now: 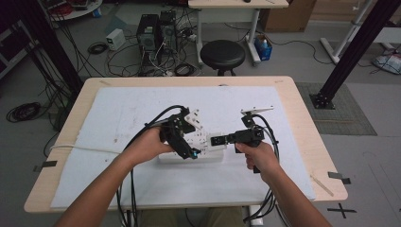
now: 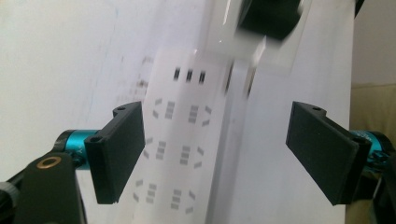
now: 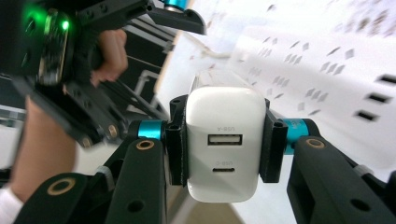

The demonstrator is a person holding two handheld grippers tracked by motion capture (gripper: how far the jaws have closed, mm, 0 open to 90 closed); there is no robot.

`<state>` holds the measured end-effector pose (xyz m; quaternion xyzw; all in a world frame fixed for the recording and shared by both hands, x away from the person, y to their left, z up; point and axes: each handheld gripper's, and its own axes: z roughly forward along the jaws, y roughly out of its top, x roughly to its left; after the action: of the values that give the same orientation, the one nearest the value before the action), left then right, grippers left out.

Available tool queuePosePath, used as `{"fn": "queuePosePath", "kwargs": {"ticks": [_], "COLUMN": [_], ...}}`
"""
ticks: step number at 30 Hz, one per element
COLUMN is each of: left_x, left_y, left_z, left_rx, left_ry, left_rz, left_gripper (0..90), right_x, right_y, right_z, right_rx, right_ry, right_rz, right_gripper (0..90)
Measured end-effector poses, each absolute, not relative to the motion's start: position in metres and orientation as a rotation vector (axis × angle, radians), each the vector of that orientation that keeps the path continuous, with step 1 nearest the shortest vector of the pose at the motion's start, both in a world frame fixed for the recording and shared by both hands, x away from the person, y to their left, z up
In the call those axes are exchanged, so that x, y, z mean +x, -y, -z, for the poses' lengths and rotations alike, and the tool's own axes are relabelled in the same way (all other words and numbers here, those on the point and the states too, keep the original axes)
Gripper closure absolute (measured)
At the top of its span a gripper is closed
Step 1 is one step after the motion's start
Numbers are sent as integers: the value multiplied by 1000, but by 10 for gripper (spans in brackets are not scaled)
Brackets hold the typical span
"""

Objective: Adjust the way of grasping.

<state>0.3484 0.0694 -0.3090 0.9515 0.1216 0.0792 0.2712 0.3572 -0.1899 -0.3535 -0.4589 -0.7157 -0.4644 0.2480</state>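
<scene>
A white power strip (image 1: 208,154) lies on the white mat near the table's middle; in the left gripper view its socket face (image 2: 180,140) runs between and beyond the jaws. My left gripper (image 2: 219,154) is open just above the strip, jaws wide apart and holding nothing; the high view shows it (image 1: 187,150) tilted down at the strip. My right gripper (image 3: 222,154) is shut on a white USB charger (image 3: 224,116), one jaw on each side, port face toward the camera. In the high view the right gripper (image 1: 216,140) holds the charger beside the strip's right end.
The white mat (image 1: 123,118) covers most of the wooden table (image 1: 307,137). Cables trail from both grippers over the near edge. A black stool (image 1: 222,54) and computer boxes (image 1: 156,30) stand on the floor beyond the table.
</scene>
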Motion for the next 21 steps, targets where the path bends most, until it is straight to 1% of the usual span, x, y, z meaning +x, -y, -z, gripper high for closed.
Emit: {"fn": "queuePosePath", "kwargs": {"ticks": [5,8,12,16,18,21], "left_x": [354,357,359,361,363,364], "left_y": [-97,-115,-137,-155,-163,-174], "left_z": [311,312,312,316,317,317], "left_rx": [2605,2662,2708,2709,2718,2714], "left_ry": [-442,-488,-545,-628,-659,-717], "left_rz": [-211,-210,-221,-230,-244,-231], "left_gripper": [196,196,196,196,196,196], "right_x": [357,356,354,349,348,348], "right_y": [201,208,216,218,222,232], "right_z": [350,347,336,324,319,315], "right_rx": [-1274,-1305,-1322,-1312,-1325,-1333], "right_ry": [2043,2117,2252,2479,2548,2626], "right_rz": [1260,1250,1242,1165,1122,1074], "right_gripper": [622,622,622,622,622,621]}}
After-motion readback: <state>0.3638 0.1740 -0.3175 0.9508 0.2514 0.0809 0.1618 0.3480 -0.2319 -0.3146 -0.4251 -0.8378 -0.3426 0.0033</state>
